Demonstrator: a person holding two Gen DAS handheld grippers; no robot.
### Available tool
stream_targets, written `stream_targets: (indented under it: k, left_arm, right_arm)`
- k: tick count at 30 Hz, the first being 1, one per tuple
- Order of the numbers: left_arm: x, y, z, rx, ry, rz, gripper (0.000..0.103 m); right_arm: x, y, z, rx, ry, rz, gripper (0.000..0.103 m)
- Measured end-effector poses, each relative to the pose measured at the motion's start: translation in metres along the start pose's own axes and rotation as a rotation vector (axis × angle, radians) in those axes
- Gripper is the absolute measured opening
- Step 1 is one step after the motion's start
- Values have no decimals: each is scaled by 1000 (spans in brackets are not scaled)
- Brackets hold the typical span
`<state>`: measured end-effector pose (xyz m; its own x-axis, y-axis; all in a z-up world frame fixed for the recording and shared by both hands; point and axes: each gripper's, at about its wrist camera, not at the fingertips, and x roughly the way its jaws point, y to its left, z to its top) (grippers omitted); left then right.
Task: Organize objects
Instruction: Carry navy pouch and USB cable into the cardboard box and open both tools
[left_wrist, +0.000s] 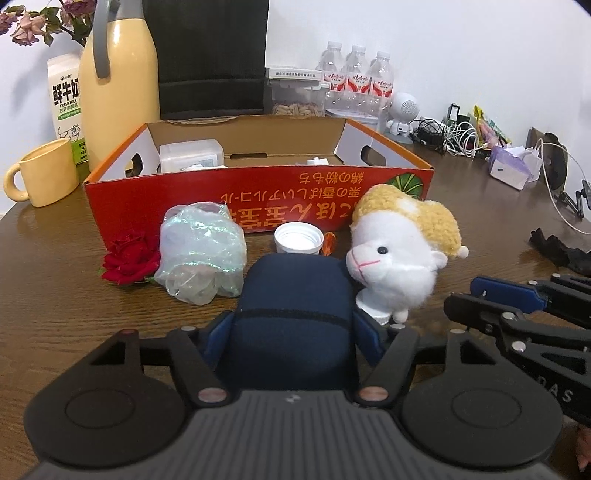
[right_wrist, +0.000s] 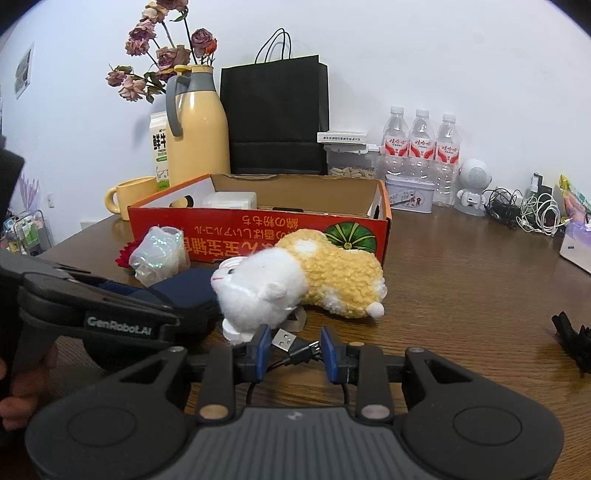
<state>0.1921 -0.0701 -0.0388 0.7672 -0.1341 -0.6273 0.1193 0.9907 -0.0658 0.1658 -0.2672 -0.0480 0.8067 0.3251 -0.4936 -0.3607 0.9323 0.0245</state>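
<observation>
A navy blue case (left_wrist: 295, 291) lies on the wooden table in front of the red cardboard box (left_wrist: 147, 206). My left gripper (left_wrist: 293, 326) is shut on it, a blue pad against each side. A white and yellow plush lamb (left_wrist: 399, 254) lies just right of the case. In the right wrist view the case (right_wrist: 195, 286) and the lamb (right_wrist: 295, 280) lie ahead to the left. My right gripper (right_wrist: 295, 350) is narrowly closed on a black USB cable (right_wrist: 295, 343) that spans its blue pads. The same gripper (left_wrist: 461, 293) shows at the right of the left wrist view.
Near the box front lie a red rose (left_wrist: 129, 258), crumpled iridescent wrap (left_wrist: 201, 254), a white cap (left_wrist: 298, 239) and an orange wrapper (left_wrist: 330, 243). A yellow mug (left_wrist: 40, 173), thermos (left_wrist: 118, 85), black bag (right_wrist: 275, 114), water bottles (right_wrist: 421, 147) and tangled cables (right_wrist: 524, 214) line the back.
</observation>
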Motion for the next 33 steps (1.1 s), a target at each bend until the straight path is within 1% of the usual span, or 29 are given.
stream_targets:
  k: [4, 9, 12, 16, 20, 25, 28, 33]
  left_arm:
    - [-11, 2, -2, -5, -15, -17, 69]
    - [-29, 3, -2, 4, -58, -35, 68]
    - [-39, 4, 0, 9, -89, -42, 68]
    - [-59, 4, 8, 20, -157, -56, 68]
    - [-72, 4, 26, 28, -224, -54, 68]
    - [-74, 8, 57, 13, -292, -35, 68]
    - [-67, 11, 76, -5, -322, -22, 68]
    - [-44, 19, 104, -35, -345, -4, 68]
  right_arm:
    - [-4, 1, -1, -7, -22, -7, 28]
    - [-10, 3, -1, -12, -40, -14, 28]
    - [-15, 5, 2, -14, -61, -14, 28]
    - [-20, 10, 9, -19, -88, -8, 28]
    - [-22, 14, 24, -36, -125, 6, 28]
    - [-16, 18, 56, -64, -181, 17, 28]
    - [-8, 20, 77, -74, -207, 18, 28]
    - [17, 21, 106, -87, -219, 13, 28]
